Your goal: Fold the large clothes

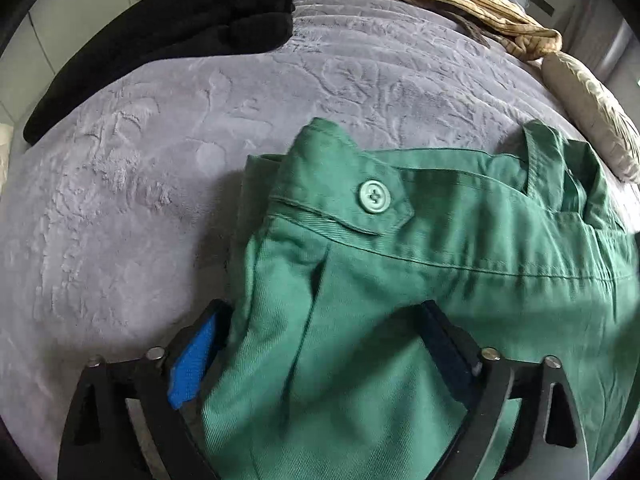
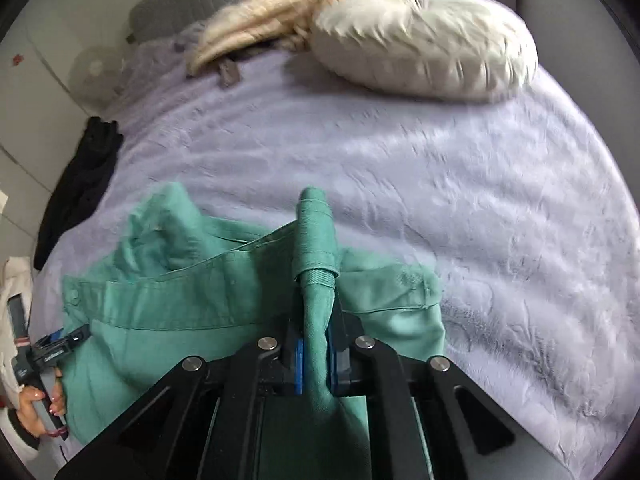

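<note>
One pair of green trousers (image 1: 400, 280) lies on the grey-lilac bedspread (image 1: 160, 160), its waistband end bunched toward the middle of the bed. One green button (image 1: 374, 197) shows on the waistband tab in the left wrist view, and one belt loop (image 2: 314, 236) stands up from the waistband in the right wrist view.

Two grippers work on this single garment. The left gripper (image 1: 320, 344) has its two fingers spread wide apart, with a fold of the trouser cloth lying between them; one blue pad (image 1: 192, 360) faces inward on the left finger, and the right finger rests on the cloth. From these views one cannot tell whether the fingers press the cloth, but they are plainly not closed. In the right wrist view the same tool appears at the far left edge, held by one hand (image 2: 38, 408) beside the trousers' edge.

The right gripper (image 2: 316, 360) is clamped tight on a narrow ridge of green fabric just below the belt loop, its two blue pads squeezing the cloth from both sides so that the ridge stands up between them.

Three other soft things sit on the bed, well apart from the trousers: one black garment (image 1: 160, 36) along the far left edge, one beige striped cloth (image 1: 472, 4) twisted near the head of the bed, and one pale round cushion (image 2: 424, 40) touching that cloth.
</note>
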`<state>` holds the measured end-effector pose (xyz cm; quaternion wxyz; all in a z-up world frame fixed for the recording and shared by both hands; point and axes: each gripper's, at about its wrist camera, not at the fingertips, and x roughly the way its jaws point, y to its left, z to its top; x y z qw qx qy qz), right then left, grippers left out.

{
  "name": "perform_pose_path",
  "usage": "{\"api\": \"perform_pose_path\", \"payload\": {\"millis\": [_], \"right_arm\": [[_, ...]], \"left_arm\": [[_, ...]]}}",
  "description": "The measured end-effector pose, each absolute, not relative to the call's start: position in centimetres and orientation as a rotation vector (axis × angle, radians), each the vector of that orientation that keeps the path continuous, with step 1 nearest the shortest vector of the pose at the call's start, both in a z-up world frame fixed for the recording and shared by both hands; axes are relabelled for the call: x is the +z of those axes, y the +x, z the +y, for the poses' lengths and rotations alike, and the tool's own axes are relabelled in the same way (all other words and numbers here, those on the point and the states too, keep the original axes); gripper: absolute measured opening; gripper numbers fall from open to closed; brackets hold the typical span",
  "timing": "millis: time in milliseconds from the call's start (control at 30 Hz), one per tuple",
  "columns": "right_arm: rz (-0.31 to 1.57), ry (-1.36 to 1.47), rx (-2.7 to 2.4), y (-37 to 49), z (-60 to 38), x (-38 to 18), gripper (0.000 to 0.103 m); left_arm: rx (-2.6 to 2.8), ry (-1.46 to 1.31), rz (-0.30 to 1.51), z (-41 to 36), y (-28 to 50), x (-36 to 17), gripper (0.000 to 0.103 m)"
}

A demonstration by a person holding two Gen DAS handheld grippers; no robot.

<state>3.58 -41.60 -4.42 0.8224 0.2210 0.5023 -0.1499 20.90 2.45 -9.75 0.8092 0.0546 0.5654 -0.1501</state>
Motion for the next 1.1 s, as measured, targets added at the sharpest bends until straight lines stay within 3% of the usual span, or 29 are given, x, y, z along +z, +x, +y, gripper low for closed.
{"api": "perform_pose_path", "payload": {"millis": [133, 300, 633, 900, 1033, 1100], "right_arm": [[1.067, 0.662, -0.357, 2.5, -43.9, -7.9, 0.018], [1.016, 0.801, -0.497, -0.4, -45.7, -6.4, 0.034], [1.021, 0.684, -0.433, -5.2, -40.5, -1.0, 0.034], [1.208, 0.519, -0.297, -6.6, -33.0, -4.1, 0.034], [1.242, 0.561, -0.421, -9.6, -35.6, -6.4, 0.029], [1.226, 0.613, -0.442, -11.1, -37.0, -7.0, 0.005]], "left_arm": [[-0.314, 0.096, 1.23, 3.1, 21.5, -9.8, 0.098], [-0.269, 0.129, 1.198, 4.5, 21.3, -8.0, 0.098], [-0.34, 0.118, 1.208, 6.3, 16.4, -4.6, 0.098], [-0.346, 0.239, 1.272, 5.7, 11.7, -8.1, 0.098], [-0.32, 0.201, 1.281, 7.9, 11.4, -9.0, 0.098], [-0.297, 0.184, 1.286, 9.1, 11.5, -9.0, 0.098]]}}
